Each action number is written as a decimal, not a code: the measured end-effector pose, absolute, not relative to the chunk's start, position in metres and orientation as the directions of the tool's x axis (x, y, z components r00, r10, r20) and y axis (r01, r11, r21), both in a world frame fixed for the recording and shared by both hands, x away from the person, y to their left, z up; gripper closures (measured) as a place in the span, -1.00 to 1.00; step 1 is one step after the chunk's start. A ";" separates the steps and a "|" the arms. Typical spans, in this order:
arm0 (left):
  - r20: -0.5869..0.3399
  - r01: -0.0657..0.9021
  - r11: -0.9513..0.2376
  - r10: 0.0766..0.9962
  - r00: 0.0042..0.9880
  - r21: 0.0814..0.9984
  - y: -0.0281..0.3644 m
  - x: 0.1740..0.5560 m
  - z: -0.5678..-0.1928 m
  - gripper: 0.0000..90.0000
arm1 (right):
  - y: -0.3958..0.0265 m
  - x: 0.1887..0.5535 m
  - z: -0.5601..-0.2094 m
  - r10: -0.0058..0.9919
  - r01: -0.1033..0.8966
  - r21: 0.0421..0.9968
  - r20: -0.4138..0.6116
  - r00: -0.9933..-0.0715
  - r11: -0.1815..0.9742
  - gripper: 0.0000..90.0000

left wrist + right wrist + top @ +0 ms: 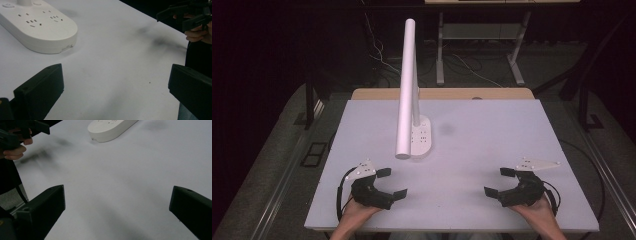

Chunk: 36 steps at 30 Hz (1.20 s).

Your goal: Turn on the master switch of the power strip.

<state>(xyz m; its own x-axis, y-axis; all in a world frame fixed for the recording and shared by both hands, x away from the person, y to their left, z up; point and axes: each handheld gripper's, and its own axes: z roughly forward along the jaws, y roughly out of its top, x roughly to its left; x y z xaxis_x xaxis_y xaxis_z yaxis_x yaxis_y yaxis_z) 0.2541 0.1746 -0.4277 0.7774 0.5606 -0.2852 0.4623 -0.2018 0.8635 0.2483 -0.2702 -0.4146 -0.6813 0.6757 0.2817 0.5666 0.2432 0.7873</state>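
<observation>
High view: I see a white table top carrying a white desk lamp, whose oval base bears several socket outlets and stands toward the far left of centre; its long tubular head slants from high above the far edge down to a point just over the near end of the base. My left gripper rests at the near left of the table, held by the left hand, with its two black jaws spread wide and nothing between them. My right gripper rests at the near right, held by the right hand, its jaws likewise parted and empty. The two grippers are well apart from each other and face inward across bare table. The lamp base lies nearer to the left gripper than to the right, but touches neither. Left gripper view: both jaws rise from the lower corners with open table between them; the lamp base sits at upper left, and the right gripper appears at upper right. Right gripper view: jaws again released; the base lies at the top, the left gripper at upper left.
</observation>
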 end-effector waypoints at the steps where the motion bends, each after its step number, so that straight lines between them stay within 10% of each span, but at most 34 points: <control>1: -0.285 0.462 -0.203 0.560 0.778 0.863 0.175 0.254 -0.428 -1.00 | -0.270 0.248 -0.414 0.676 0.566 0.788 0.281 -0.682 0.243 -1.00; 36: -0.295 0.493 -0.256 0.548 0.783 0.832 0.175 0.264 -0.411 -1.00 | -0.275 0.249 -0.417 0.672 0.589 0.765 0.296 -0.679 0.259 -1.00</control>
